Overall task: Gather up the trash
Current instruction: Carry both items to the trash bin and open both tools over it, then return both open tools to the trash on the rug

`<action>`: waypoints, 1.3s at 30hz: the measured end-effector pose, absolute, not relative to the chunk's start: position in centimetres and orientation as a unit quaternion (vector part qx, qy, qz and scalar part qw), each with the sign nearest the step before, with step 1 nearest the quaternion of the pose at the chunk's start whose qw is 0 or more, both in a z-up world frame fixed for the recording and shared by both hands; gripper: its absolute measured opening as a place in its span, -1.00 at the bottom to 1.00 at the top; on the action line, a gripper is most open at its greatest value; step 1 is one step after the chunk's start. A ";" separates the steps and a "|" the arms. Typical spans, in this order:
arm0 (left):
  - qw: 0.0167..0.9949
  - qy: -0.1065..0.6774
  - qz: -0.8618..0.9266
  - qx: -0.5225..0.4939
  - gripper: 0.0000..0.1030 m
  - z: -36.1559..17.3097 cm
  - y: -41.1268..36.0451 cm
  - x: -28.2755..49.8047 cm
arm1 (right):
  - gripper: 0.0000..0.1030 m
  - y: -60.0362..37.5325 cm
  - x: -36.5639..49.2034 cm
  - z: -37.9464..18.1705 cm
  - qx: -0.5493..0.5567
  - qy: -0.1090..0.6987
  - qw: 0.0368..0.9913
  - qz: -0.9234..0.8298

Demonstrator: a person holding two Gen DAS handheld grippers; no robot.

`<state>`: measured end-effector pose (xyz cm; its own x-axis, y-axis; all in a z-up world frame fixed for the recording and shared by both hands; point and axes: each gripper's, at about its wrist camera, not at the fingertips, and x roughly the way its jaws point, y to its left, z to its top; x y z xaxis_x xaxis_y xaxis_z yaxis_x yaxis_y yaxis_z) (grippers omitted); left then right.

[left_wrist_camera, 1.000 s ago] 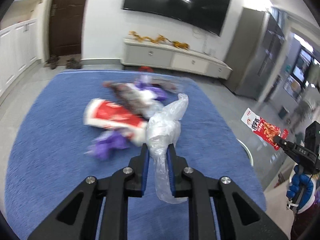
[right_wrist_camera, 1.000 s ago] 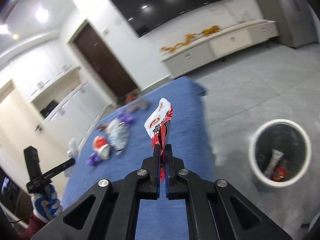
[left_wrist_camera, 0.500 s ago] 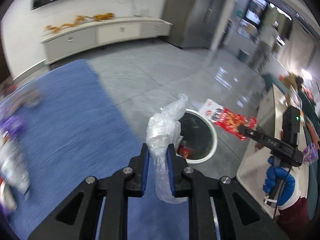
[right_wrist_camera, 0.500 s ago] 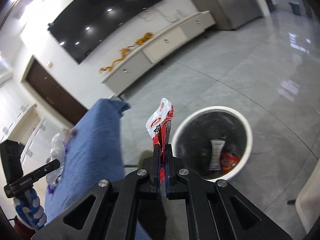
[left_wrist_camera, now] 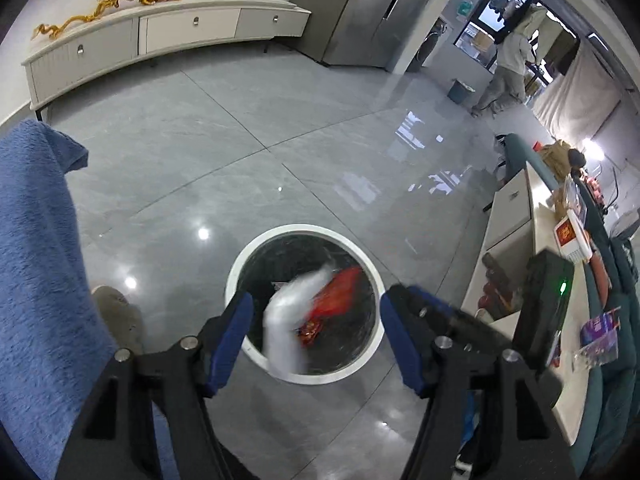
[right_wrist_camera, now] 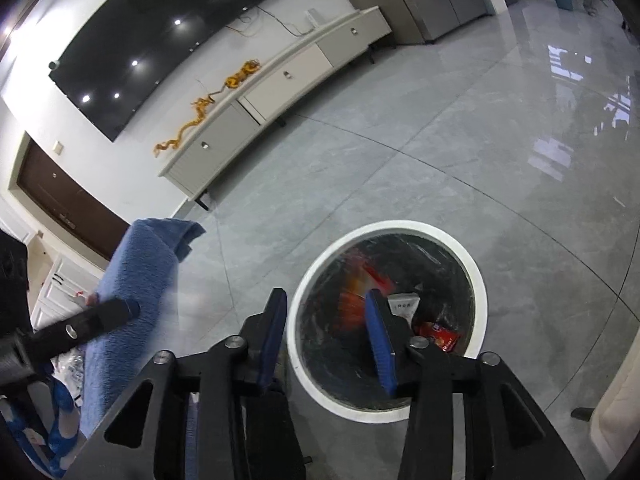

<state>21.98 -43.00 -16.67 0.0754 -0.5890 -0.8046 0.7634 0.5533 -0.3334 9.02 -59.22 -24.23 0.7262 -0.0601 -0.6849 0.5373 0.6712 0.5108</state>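
A round white-rimmed trash bin [left_wrist_camera: 244,264] with a black liner stands on the grey floor; it also shows in the right wrist view [right_wrist_camera: 478,276]. My left gripper [left_wrist_camera: 314,328] is open above it, and a clear plastic wrapper [left_wrist_camera: 286,328] falls blurred between its fingers into the bin. A red snack packet [left_wrist_camera: 340,292] falls beside it. My right gripper [right_wrist_camera: 326,328] is open over the bin's left rim, with the blurred red packet [right_wrist_camera: 352,300] dropping in front of it. Older wrappers [right_wrist_camera: 438,336] lie in the bin.
The blue-covered table [left_wrist_camera: 36,260] is at the left edge; its corner shows in the right wrist view [right_wrist_camera: 140,264]. A white TV cabinet [left_wrist_camera: 160,36] lines the far wall. A cluttered counter [left_wrist_camera: 560,240] stands at the right. A person [left_wrist_camera: 508,56] walks far off.
Both grippers have swung from the table over the bin and opened. The clear wrapper and the red snack packet have been let go and are falling into the bin.
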 end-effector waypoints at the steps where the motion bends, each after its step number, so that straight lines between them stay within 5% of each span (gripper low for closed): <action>1: 0.727 0.499 -0.464 0.084 0.25 -16.7 -43.2 22.0 | -0.19 -59.3 8.9 -24.4 0.366 0.328 0.853 -0.176; 20: 0.812 0.414 -0.404 0.078 0.25 -9.5 -31.8 19.3 | -0.19 -54.3 5.3 -16.5 0.296 0.296 0.892 -0.172; 39: 0.880 0.376 -0.291 -0.020 0.45 -6.9 -6.8 20.1 | -0.03 -39.1 7.4 -4.8 0.152 0.272 0.948 -0.072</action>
<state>20.10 -6.77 -6.89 0.5485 -0.5264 -0.6497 0.4966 0.8302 -0.2534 7.36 -39.06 -4.84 0.8421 -0.0545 -0.5366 0.2197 0.9433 0.2490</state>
